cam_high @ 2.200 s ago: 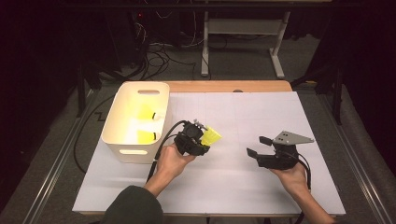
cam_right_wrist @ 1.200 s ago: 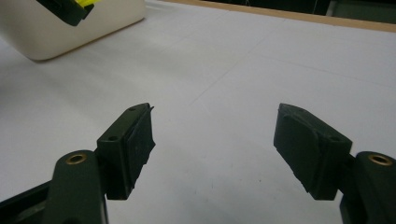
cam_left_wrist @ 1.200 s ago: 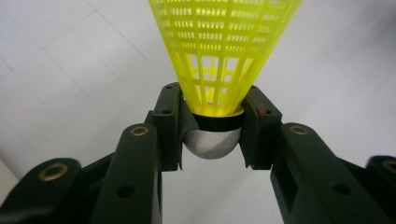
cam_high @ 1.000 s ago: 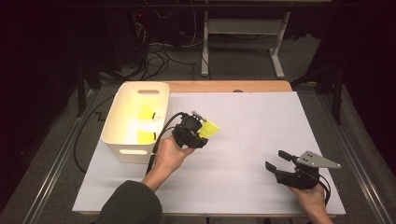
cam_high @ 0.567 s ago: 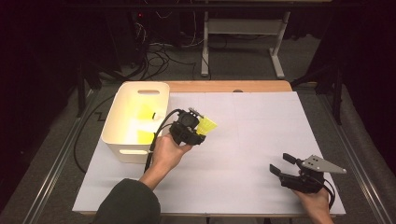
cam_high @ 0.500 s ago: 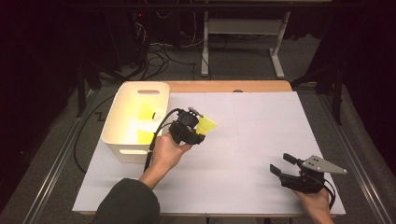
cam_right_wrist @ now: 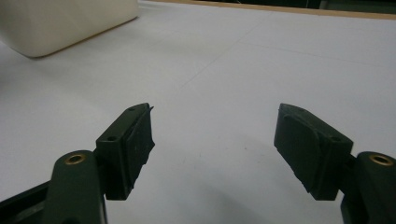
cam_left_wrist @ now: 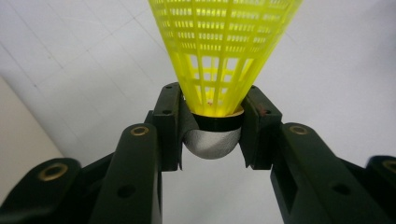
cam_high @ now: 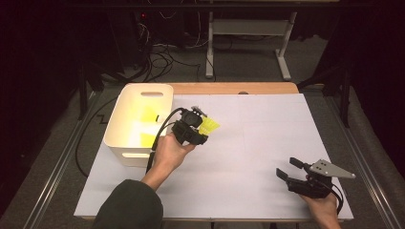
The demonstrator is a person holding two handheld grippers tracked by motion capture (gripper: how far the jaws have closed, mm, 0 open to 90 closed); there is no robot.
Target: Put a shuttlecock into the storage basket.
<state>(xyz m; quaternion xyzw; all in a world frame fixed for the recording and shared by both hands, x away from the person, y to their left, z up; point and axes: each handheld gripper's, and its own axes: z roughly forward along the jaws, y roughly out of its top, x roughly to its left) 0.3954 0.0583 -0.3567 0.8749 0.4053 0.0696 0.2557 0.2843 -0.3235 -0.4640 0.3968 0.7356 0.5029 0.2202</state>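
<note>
Nearest to me, my right gripper (cam_high: 287, 172) rests low at the near right corner of the table (cam_high: 267, 138), its jaws spread wide with nothing but white table between them. A couple of seconds ago this hand was farther in, about level with the left; it has since drawn back toward me and out to the right, and for the last half second it has barely shifted. I take that to mean its part is over for now and it is simply clearing the way.

Farther in and to the left, my left gripper (cam_high: 204, 134) is pinching a yellow shuttlecock (cam_high: 209, 126). From the left gripper view the two pads clamp the rounded grey cork base and its dark band from either side, and the yellow mesh skirt (cam_left_wrist: 224, 51) fans out away from me. Held like this, the shuttlecock is off the table, just right of the white bin (cam_high: 125, 143).

Compared with two seconds back, the left hand has lifted slightly and edged toward the bin, the grip unchanged.

Farthest on the left, the bin already has yellow pieces (cam_high: 145, 114) lying inside. My guess is this shuttlecock goes in with them: the hand needs to swing left over the rim before the jaws let go.
</note>
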